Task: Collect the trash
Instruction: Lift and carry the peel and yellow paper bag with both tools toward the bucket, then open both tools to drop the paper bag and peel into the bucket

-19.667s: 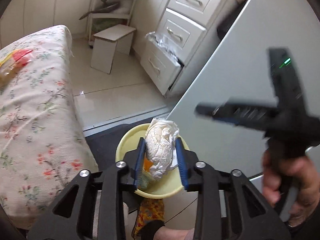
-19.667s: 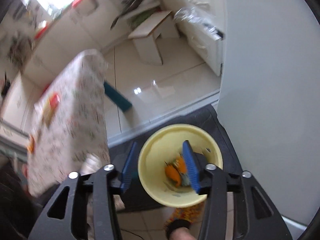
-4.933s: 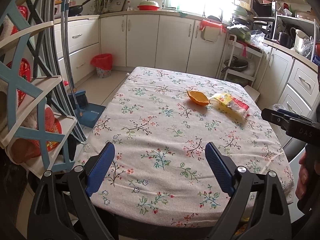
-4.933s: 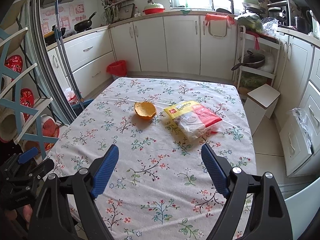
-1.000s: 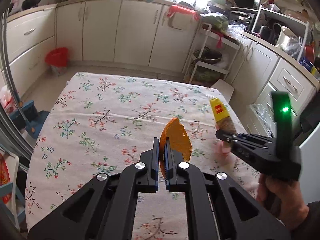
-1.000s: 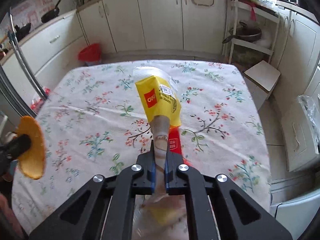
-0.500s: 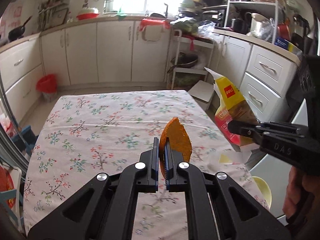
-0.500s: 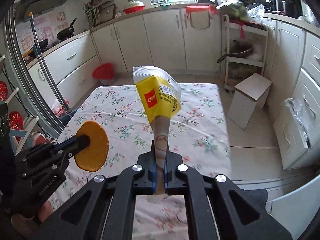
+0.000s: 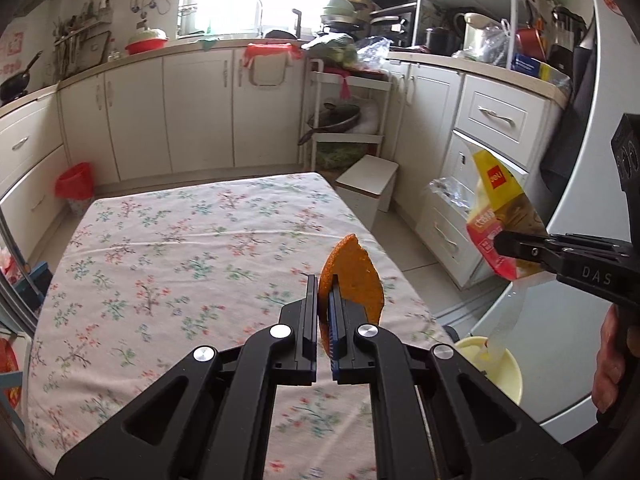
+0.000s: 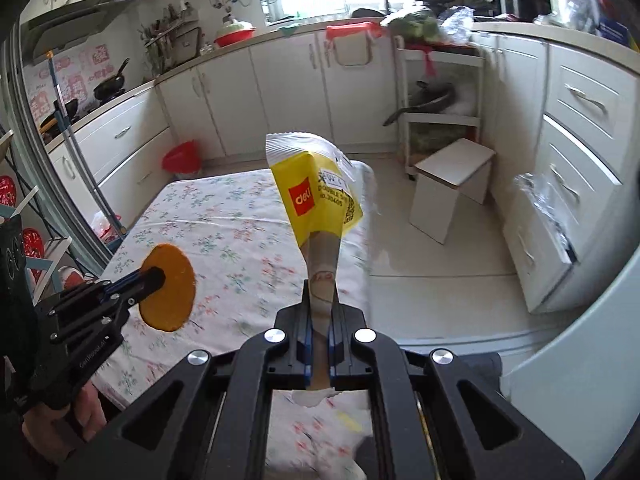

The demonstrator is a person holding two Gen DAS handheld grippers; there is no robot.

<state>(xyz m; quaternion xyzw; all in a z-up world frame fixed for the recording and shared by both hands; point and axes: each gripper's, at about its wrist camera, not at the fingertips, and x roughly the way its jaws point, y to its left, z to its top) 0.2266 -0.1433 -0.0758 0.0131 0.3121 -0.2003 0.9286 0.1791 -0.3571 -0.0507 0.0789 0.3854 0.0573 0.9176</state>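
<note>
Orange peel (image 9: 352, 276), cupped and pitted, sits pinched in the left gripper (image 9: 325, 316); the right gripper (image 10: 320, 320) clamps a yellow wrapper (image 10: 320, 196) above the floral tablecloth (image 9: 180, 248).

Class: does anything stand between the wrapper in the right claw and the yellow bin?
Nothing visible does. The wrapper hangs from the right claw in open air above the bin.

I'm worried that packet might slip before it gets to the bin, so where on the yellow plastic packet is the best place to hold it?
Probably where the right gripper already pinches it: the flat, crumpled lower end of the yellow plastic packet, taken edge-on from below. That end squeezes thin between the pads, while the wider printed top fans out above, harder to clamp.
</note>
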